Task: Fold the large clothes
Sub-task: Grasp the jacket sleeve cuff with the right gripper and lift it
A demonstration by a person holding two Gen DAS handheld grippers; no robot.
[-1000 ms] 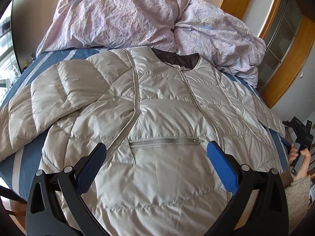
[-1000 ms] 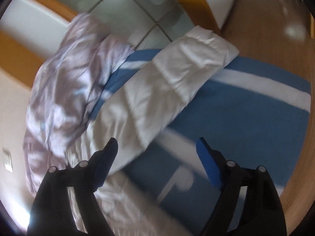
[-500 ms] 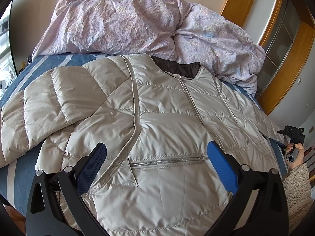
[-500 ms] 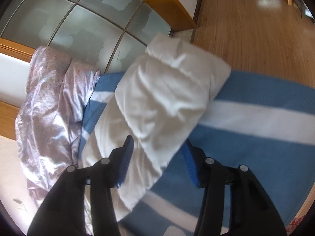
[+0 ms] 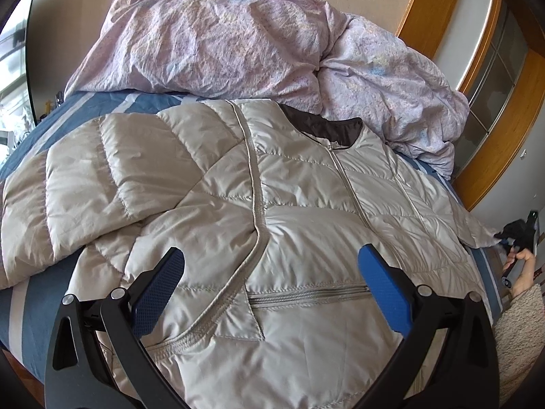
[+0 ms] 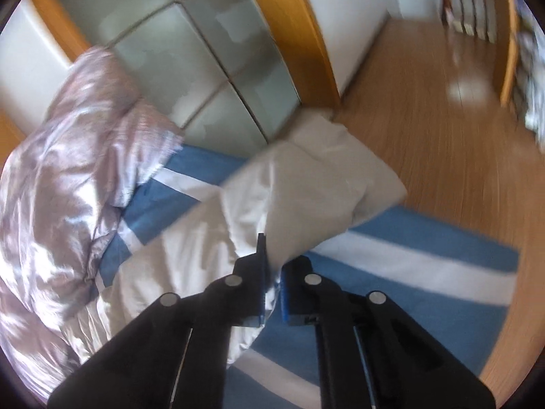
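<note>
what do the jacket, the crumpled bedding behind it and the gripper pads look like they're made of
Puffer jacket: smooth, slightly glossy synthetic shell, probably nylon or polyester, quilted over soft filling; it shows sheen and puffy stitched panels.
Duvet: matte lilac woven fabric, likely cotton; it shows fine crinkles and a faint print.
Left gripper pads: blue, dimpled, probably rubber or soft plastic, on black plastic-looking fingers.

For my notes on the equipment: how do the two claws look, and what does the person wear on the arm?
Both the left claw and the right claw have black angular arms with silver round rivets and blue textured pads. No cables show. The sleeve is beige and knitted.
</note>
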